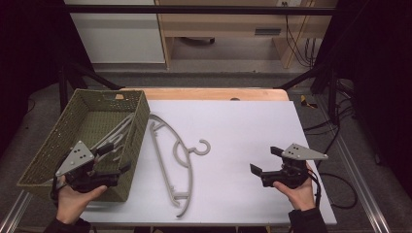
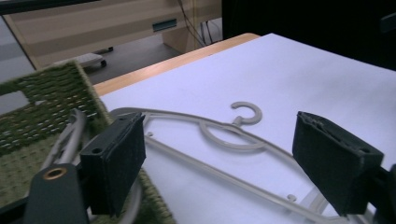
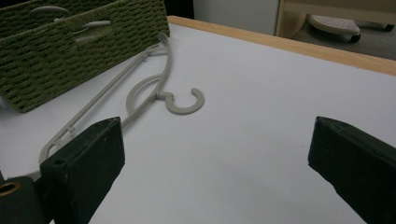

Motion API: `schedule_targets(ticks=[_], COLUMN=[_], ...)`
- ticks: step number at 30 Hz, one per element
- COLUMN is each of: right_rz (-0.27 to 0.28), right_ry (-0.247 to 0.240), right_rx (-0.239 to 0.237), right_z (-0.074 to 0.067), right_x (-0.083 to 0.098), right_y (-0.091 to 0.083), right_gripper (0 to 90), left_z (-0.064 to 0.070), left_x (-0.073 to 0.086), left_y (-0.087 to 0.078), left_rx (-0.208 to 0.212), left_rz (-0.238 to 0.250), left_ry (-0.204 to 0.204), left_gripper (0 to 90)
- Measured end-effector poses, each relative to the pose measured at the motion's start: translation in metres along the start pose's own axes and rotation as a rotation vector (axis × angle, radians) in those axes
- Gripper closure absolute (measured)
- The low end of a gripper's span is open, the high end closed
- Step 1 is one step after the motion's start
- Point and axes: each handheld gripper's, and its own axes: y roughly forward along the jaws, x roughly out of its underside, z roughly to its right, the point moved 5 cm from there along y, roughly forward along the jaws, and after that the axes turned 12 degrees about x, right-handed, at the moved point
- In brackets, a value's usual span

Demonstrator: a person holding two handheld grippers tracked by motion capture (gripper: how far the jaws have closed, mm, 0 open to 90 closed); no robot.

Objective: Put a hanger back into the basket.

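Hanger (image 1: 172,160) on table (image 1: 243,126), beside basket (image 1: 48,145).
Left gripper (image 1: 114,160) lower left, right gripper (image 1: 265,160) lower right, both jaws apart, empty.

Wide-open hand-held gripper (image 3: 219,172) faces a hanger (image 3: 140,93) beside the basket (image 3: 56,60).

White-topped table (image 1: 243,121), green woven basket (image 1: 53,141) at left, grey hanger (image 1: 171,155) lying beside it

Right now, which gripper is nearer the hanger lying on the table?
Left. The left gripper sits at the basket corner beside the hanger; the right gripper is farther off across bare table.
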Motion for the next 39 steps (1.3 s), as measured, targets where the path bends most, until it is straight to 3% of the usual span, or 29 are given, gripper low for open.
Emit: schedule_targets(ticks=[4,19,33,39], right_rz=[0.008,0.0,-0.083,-0.152], right_ry=[-0.001,0.011,-0.026,-0.066], right_rx=[-0.012,-0.044,-0.074,-0.078], right_z=[-0.007,-0.036,-0.078,-0.103], right_x=[-0.001,-0.002,-0.007,-0.002], right_y=[0.004,0.025,0.063,0.087], right_gripper=[4.0,4.4,6.4,7.8], left_z=[0.003,-0.003,-0.01,-0.011], left_x=[0.007,0.015,0.018,0.017], left_y=[0.005,0.007,0.005,0.002], left_rx=[0.017,0.029,0.013,0.015], left_rz=[0.016,-0.009,-0.013,-0.01], left_ry=[-0.01,-0.018,-0.023,-0.02], left_gripper=[13.8,10.8,9.7,9.5])
